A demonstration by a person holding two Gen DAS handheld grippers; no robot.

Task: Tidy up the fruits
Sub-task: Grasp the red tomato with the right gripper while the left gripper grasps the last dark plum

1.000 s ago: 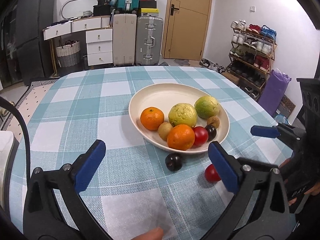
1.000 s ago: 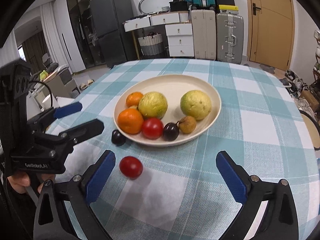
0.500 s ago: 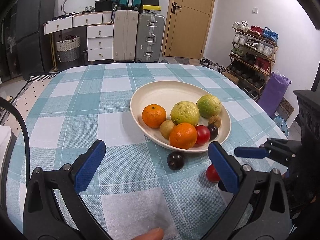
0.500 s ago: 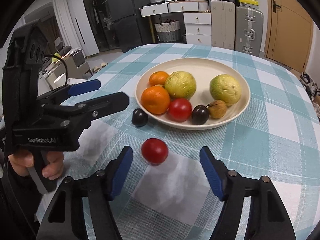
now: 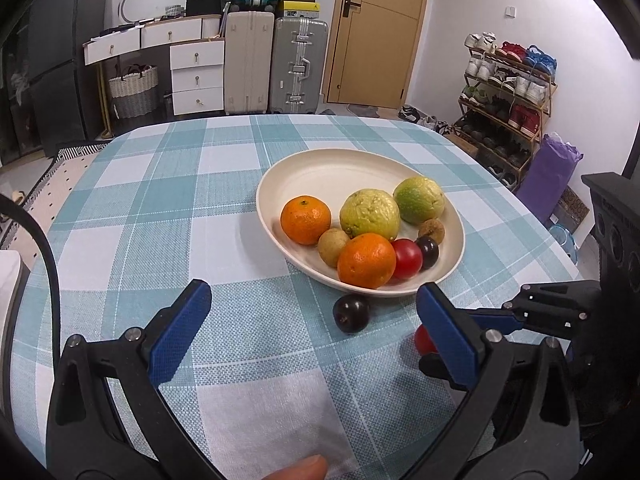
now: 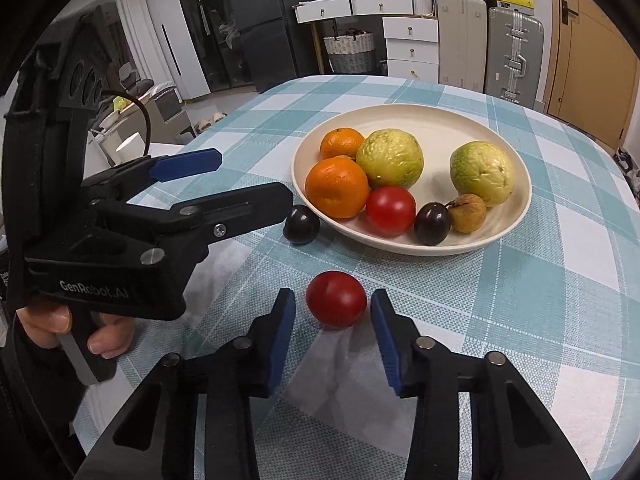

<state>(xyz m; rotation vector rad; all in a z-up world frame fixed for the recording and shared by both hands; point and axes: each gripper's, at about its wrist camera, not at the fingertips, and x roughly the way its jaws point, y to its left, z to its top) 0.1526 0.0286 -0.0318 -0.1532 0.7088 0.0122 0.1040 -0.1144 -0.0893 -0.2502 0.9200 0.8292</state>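
Right gripper [image 6: 333, 312]: nearest; jaws closing on either side of the red tomato [image 6: 336, 299], a small gap left on each side, pads not yet pressing.
Red tomato: on the checked desk [image 6: 540, 300], in front of the plate [image 6: 516, 216].
Left gripper [image 5: 308, 316]: jaws wide apart, nothing between them; held by a hand [image 6: 76, 328] at the left.
Dark plum [image 6: 301, 224]: on the desk, just beside the plate rim.
Plate: holds two oranges, two green fruits, a tomato, a plum and small brown fruits.
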